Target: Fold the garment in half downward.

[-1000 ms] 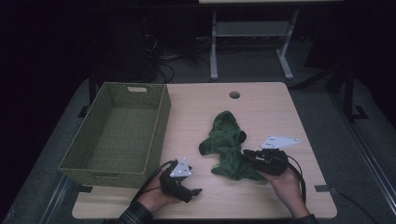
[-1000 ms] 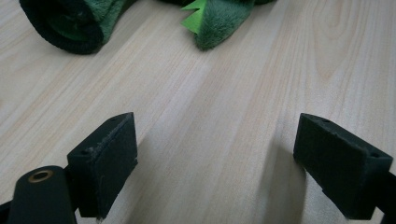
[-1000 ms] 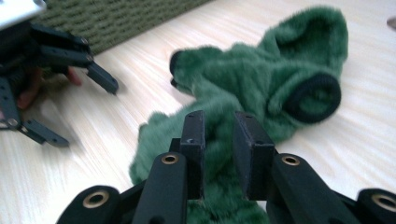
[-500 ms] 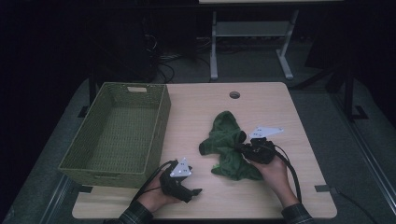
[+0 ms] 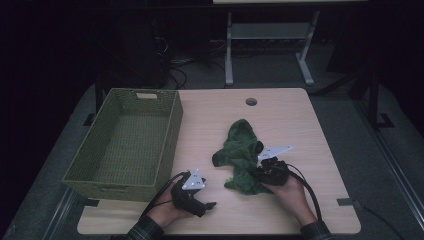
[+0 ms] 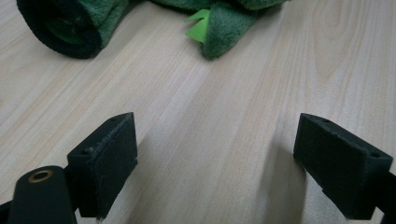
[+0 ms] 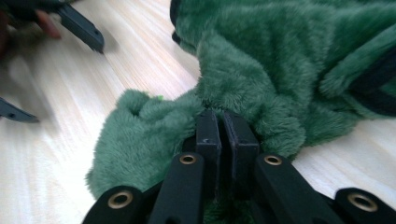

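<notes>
A crumpled green plush cloth [image 5: 239, 149] with a dark cuff lies on the wooden table [image 5: 210, 112], right of centre. My right gripper [image 5: 254, 175] lies low at the cloth's near right edge, shut on a fold of its pile [image 7: 154, 126]; in the right gripper view the two pads [image 7: 208, 133] press together with fleece bunched around them. My left gripper [image 5: 207, 205] rests near the table's front edge, left of the cloth. Its jaws stand wide open over bare wood [image 6: 229, 154], with the cloth [image 6: 224, 23] a short way beyond them.
An empty green woven basket [image 5: 172, 127] takes up the table's left side. A round cable hole [image 5: 251, 101] sits near the far edge. A metal desk frame [image 5: 270, 35] stands on the floor behind the table. Cables trail from both grippers toward the front.
My right gripper has slid left and down into the cloth's edge, and its jaws have come together on a fold. The left gripper has stayed where it was.
</notes>
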### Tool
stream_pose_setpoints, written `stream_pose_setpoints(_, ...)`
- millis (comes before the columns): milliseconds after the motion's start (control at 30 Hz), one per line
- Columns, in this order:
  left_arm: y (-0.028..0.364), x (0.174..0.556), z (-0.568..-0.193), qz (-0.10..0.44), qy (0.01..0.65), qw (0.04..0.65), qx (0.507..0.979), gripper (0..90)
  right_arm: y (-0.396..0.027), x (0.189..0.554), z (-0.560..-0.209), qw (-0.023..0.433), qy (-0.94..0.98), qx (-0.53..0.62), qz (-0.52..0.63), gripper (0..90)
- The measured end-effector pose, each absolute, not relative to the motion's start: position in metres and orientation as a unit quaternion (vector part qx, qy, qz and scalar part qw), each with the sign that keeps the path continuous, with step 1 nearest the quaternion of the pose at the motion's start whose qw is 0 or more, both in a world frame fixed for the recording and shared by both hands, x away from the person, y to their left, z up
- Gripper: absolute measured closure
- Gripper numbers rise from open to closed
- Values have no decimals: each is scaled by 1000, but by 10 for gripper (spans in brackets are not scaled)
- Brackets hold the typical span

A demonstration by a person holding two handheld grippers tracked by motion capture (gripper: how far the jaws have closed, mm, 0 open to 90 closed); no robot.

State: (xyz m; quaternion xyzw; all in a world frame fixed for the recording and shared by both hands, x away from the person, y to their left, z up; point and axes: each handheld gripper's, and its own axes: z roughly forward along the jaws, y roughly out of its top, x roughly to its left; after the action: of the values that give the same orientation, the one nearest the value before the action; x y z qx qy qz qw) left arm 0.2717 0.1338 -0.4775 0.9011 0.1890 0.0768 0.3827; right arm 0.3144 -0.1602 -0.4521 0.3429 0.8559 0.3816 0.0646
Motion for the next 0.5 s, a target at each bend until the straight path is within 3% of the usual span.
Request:
stream_pose_setpoints(300, 134, 272, -478, 77, 189, 383, 901, 128, -152, 317, -464, 87, 864, 340, 361, 867)
stream_pose_setpoints(500, 134, 272, -477, 79, 187, 382, 901, 128, -163, 310, -448, 94, 847, 340, 397, 830)
